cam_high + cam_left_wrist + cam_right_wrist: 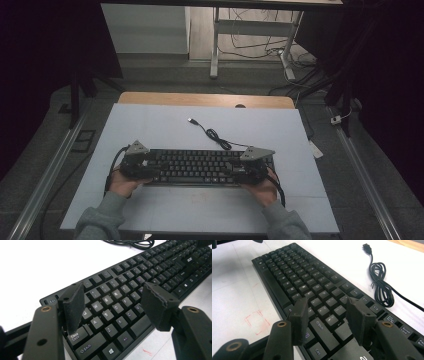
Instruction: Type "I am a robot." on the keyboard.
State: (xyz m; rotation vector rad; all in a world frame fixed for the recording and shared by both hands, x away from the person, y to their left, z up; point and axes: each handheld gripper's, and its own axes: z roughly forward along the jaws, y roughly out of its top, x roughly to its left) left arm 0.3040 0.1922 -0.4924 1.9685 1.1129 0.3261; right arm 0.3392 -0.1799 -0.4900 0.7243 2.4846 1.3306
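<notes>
On the white mat (150, 210), left to right, we have our left gripper (136, 165) over the left end of the keyboard (195, 166), then the keyboard's long body, then our right gripper (250, 167) over its right end.

Left gripper view: our jaws stand wide, nothing between the pads, hovering above the letter keys near Caps Lock (76, 336); one pad sits just above that key and we cannot tell if it touches. The keyboard (130, 290) runs away from us toward the upper right.

Right gripper view: jaws likewise wide and empty, poised over the Shift key (322, 327) at the keyboard's (302, 277) right end.

The keyboard's long axis lies across the table, side to side, so each hand is nearest its own end, and the keys lie straight below our fingers.

Room: bare mat in front of the near edge and more behind it, where the coiled cable (217, 136) and its plug (191, 120) lie, just beyond the far edge toward the right. We judge that sliding back would crowd that cable.
</notes>
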